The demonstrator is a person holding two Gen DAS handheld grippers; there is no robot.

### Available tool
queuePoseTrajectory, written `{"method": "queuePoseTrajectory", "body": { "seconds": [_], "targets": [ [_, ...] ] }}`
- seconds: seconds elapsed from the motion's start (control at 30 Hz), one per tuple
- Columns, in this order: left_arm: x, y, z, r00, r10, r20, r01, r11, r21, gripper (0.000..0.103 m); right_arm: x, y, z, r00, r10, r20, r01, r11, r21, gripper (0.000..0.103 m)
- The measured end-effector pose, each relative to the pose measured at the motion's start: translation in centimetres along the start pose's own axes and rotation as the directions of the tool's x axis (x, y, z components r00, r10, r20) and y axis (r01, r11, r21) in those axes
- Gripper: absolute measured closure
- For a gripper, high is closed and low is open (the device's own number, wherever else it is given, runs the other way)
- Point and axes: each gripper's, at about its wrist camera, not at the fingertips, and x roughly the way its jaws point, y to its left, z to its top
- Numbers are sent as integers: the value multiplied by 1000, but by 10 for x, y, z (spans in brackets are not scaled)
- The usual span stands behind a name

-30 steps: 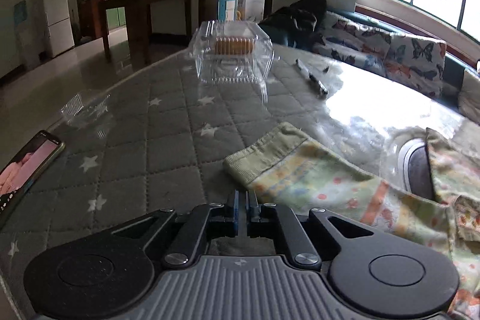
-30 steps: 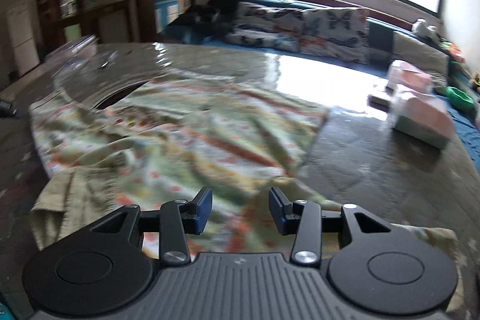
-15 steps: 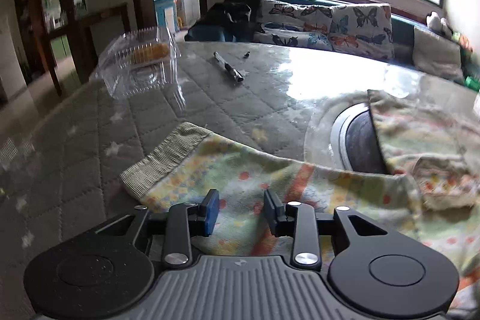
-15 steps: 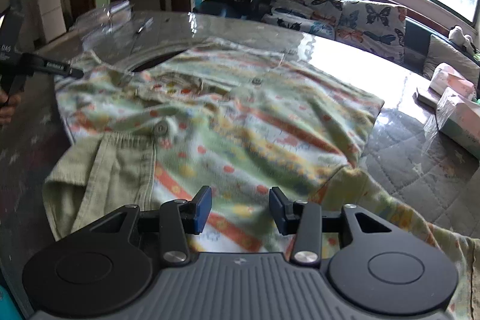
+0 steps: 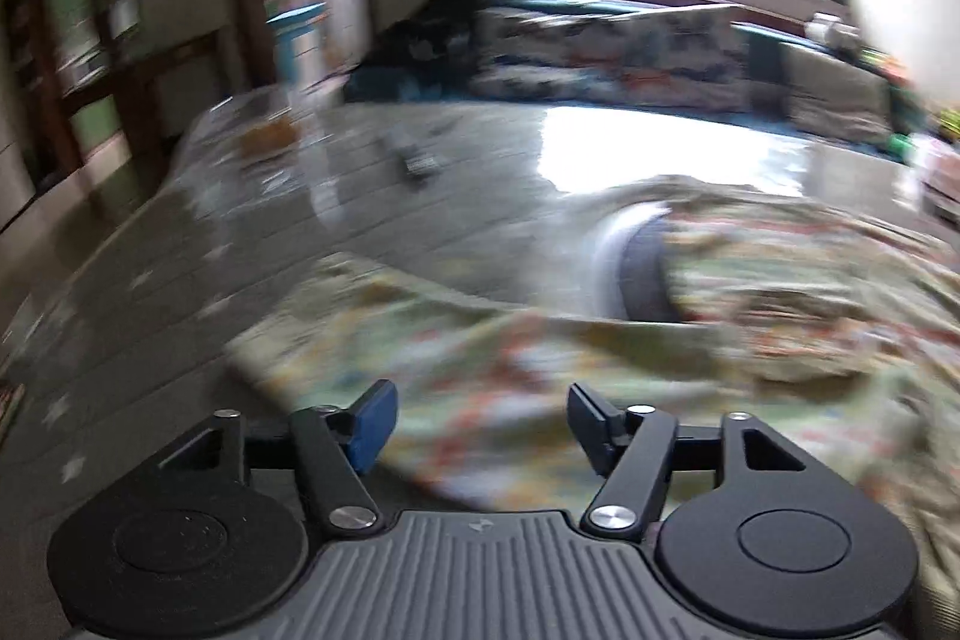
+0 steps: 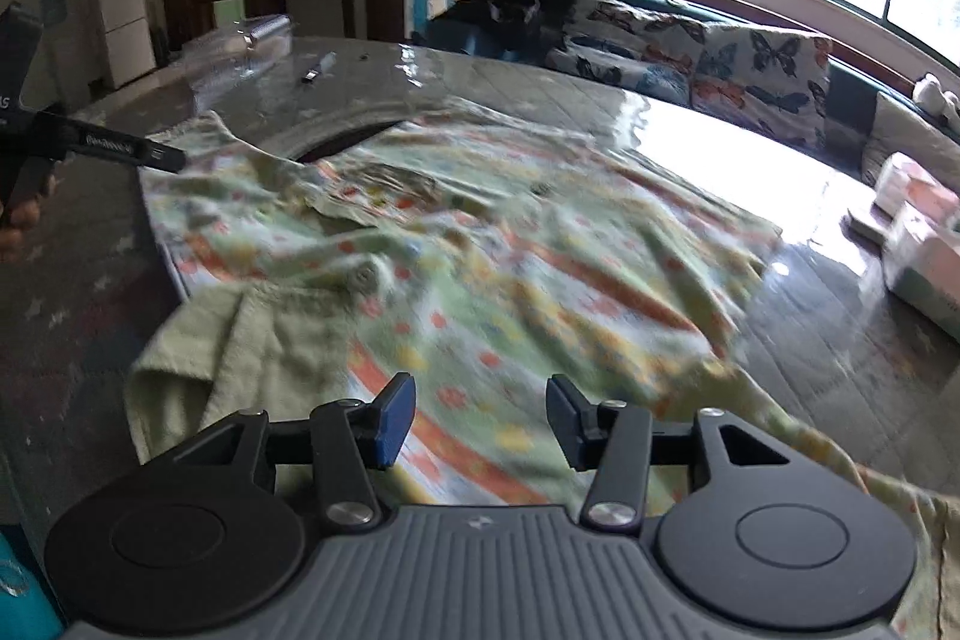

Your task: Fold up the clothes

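Note:
A pale green garment with orange stripes and coloured dots (image 6: 480, 268) lies spread over the round table, with a plain green cuff (image 6: 198, 340) at its near left. In the blurred left wrist view its sleeve (image 5: 456, 358) lies just beyond my left gripper (image 5: 483, 421), which is open and empty above it. My right gripper (image 6: 480, 415) is open and empty above the garment's near hem. The left gripper also shows at the left edge of the right wrist view (image 6: 90, 142).
The table has a grey quilted star cover (image 6: 72, 280) under a glossy sheet and a round dark inset (image 5: 642, 274). A pen (image 6: 315, 70) and a clear plastic box (image 6: 240, 40) lie at the far left. Tissue boxes (image 6: 924, 250) stand right. A sofa (image 6: 720, 46) runs under the window.
My left gripper opened from shut and swung right over the sleeve, opening wider. My right gripper stayed open and drew back toward the garment's near hem.

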Motion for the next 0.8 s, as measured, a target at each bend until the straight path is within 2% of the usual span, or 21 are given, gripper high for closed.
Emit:
{"method": "queuePoseTrajectory", "body": {
  "seconds": [0.17,0.3,0.43,0.53,0.6,0.63,0.8],
  "targets": [
    [-8,-54,-1,989,-145,9,143,983,116,34,10,16,4,999,42,-7,-42,998,-36,54],
    [-3,-89,-2,984,-177,7,172,965,200,34,12,23,1,999,48,-23,-49,997,-60,55],
    [5,-107,-11,977,-210,-21,208,943,258,34,0,27,6,998,59,1,-59,996,-69,55],
    [10,-117,-21,971,-232,-50,236,919,316,34,-7,34,9,996,92,13,-90,992,-87,55],
    [9,-122,-26,971,-234,-39,233,911,341,34,-9,42,9,992,124,7,-122,987,-107,55],
    [10,-122,-25,971,-236,-40,235,909,344,34,-11,46,9,990,139,3,-138,983,-117,56],
    [8,-99,-11,968,-249,-24,248,940,233,34,-8,66,9,982,187,-12,-186,968,-170,57]
  ]
}}
